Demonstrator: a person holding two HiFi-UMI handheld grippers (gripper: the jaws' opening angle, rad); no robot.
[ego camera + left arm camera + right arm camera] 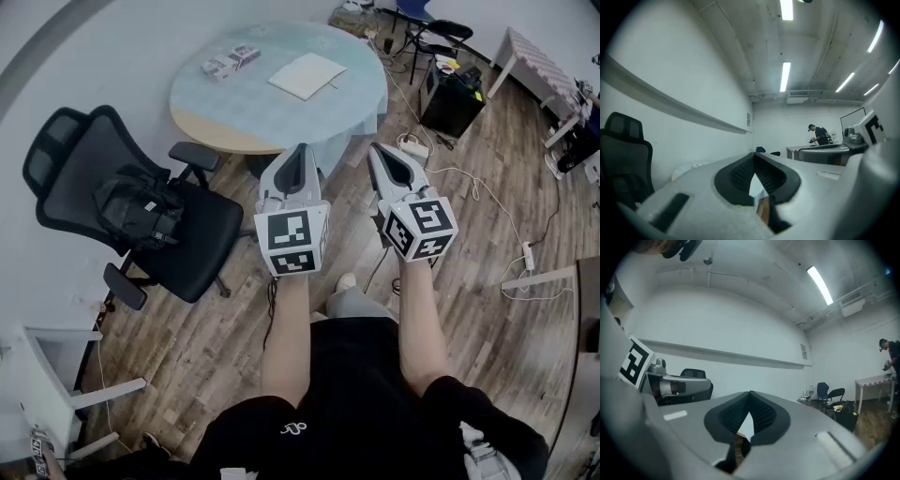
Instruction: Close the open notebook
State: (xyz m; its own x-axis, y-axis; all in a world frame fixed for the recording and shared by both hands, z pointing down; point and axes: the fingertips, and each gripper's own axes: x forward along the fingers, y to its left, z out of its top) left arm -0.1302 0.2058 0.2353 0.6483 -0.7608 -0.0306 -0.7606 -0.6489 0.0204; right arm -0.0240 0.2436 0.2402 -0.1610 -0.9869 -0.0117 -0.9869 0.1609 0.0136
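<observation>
one by one from the left: found a black office chair (183, 234) on the wooden floor, with a black backpack (141, 211) resting on its seat. saw a round table (281, 120) up and right of the chair, draped in a pale blue cloth, with bare wood showing along its near left rim. spotted a small printed box (230, 62) near the table's far left side. found the notebook (307, 75) right of that box, lying flat on the cloth with a white face upward, untouched and well apart from both grippers.

met the left gripper (302, 148) next, held out level over the floor on a bare forearm, tips just short of the table's near edge. read its fingers in the left gripper view as pressed together at the tips, with nothing clamped between them. saw the right gripper (375, 148) just beside it, roughly parallel and not touching. read those fingers in the right gripper view as closed tip to tip too, gripping nothing.

noted a white power strip (412, 145) on the floor past the right gripper, then a black case (453, 101), a dark folding chair (436, 36) behind it, and a white bench (536, 61) at far right. made out a distant person (819, 135) standing at a counter in the left gripper view.
</observation>
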